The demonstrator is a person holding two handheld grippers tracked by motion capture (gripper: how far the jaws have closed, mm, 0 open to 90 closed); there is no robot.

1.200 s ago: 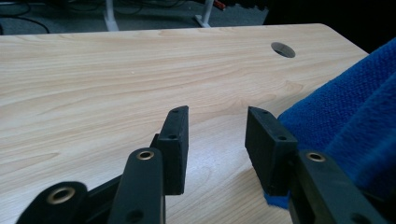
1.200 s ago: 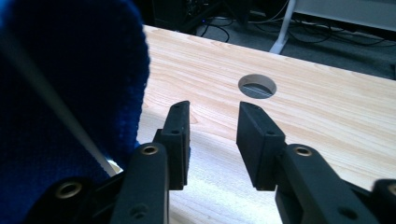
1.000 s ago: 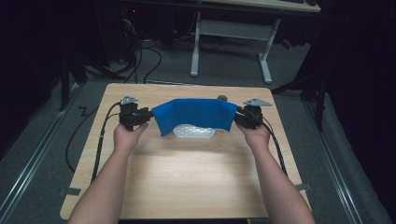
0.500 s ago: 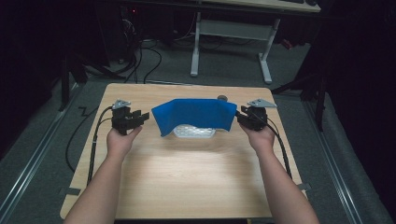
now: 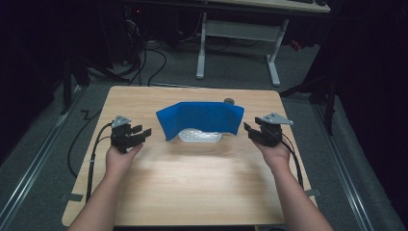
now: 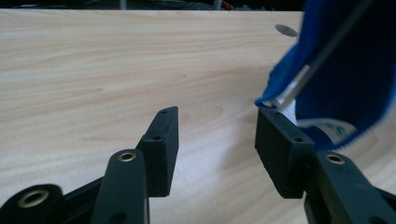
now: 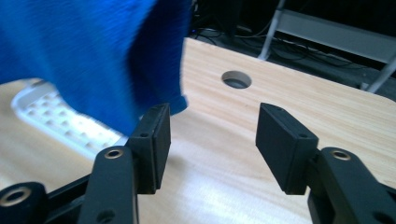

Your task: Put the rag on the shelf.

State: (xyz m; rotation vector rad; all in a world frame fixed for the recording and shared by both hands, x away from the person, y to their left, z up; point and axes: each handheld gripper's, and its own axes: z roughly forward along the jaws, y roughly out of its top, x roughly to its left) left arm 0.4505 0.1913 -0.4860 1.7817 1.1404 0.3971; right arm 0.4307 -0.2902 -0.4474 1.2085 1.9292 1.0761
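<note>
High view: blue cloth (image 5: 200,119) between left gripper (image 5: 139,134) and right gripper (image 5: 251,131).

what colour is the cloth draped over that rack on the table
Solid blue cloth, seen best in the high view.

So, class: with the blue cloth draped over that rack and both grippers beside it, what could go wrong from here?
1. The blue cloth hangs unevenly over a thin metal rod, so it might slide off.
2. The left gripper and right gripper, jaws just opened and empty, sit close to its ends; a careless move could snag it.
</note>
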